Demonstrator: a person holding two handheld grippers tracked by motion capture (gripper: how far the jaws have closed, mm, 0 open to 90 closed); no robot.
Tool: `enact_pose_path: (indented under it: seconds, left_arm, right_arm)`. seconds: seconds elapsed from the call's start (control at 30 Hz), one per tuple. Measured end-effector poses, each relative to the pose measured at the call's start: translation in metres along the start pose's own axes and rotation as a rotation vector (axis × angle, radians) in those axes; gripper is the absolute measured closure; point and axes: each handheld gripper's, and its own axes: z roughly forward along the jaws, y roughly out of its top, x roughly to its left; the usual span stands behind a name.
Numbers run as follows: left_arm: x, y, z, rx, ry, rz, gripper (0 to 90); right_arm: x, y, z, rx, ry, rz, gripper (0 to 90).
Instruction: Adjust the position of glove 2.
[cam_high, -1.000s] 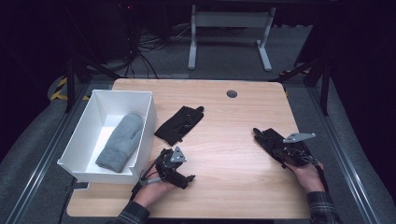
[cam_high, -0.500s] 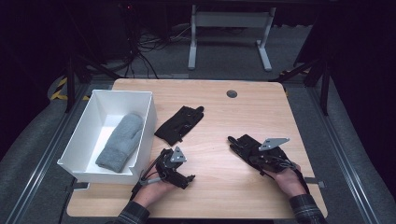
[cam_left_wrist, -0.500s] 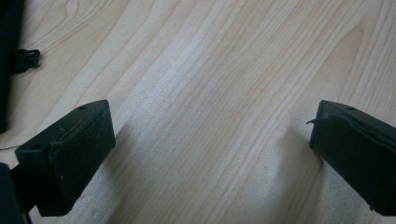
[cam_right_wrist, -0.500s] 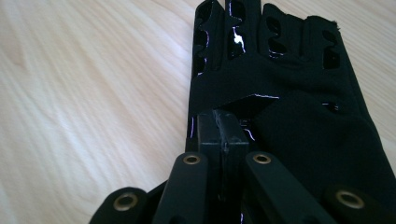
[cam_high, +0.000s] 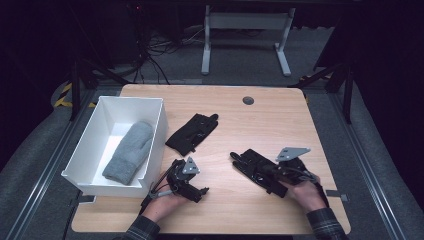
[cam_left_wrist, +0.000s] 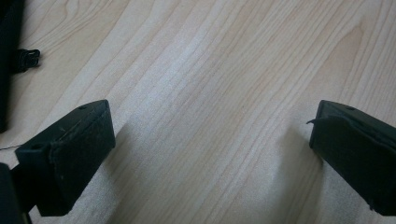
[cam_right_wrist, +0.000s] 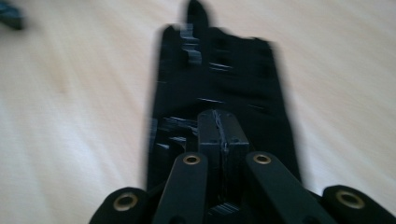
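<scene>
My right tongs (cam_high: 260, 172) clamped on a black glove (cam_high: 252, 165) at the bench's (cam_high: 280, 115) near right, my left tongs (cam_high: 192, 187) wide open and empty near left, second black glove (cam_high: 192, 132) mid-bench, grey mitten (cam_high: 129, 152) in white bin (cam_high: 85, 150) far left.

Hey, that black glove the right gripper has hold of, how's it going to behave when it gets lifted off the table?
The black glove lies flat and thin on the table, so it is probably floppy and would drape from the right gripper, whose jaws are shut on its cuff end. It looks light. Being soft, it seems unlikely to roll or break.
</scene>
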Motion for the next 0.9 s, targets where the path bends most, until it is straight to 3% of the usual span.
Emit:
enact_pose_path:
  seconds: [0.13, 0.23, 0.47, 0.57, 0.63, 0.9]
  left_arm:
    - [0.0, 0.0, 0.0, -0.001, 0.0, -0.002, 0.5]
    - [0.0, 0.0, 0.0, -0.002, 0.0, -0.001, 0.5]
    - [0.0, 0.0, 0.0, -0.002, 0.0, -0.003, 0.5]
    - [0.0, 0.0, 0.0, -0.004, 0.0, -0.003, 0.6]
    - [0.0, 0.0, 0.0, -0.004, 0.001, -0.003, 0.5]
    - [0.0, 0.0, 0.0, -0.002, 0.001, -0.003, 0.5]
  right_arm:
    - [-0.026, -0.014, -0.011, 0.003, -0.042, 0.056, 90.0]
    - [-0.035, -0.024, -0.012, 0.024, -0.043, 0.07, 90.0]
    - [-0.03, -0.021, -0.016, -0.02, -0.029, 0.044, 90.0]
    - [-0.027, -0.022, -0.007, 0.027, -0.006, 0.033, 90.0]
    - [-0.027, -0.023, -0.003, 0.061, -0.015, 0.028, 90.0]
    - [-0.02, -0.029, -0.007, 0.072, 0.011, 0.043, 90.0]
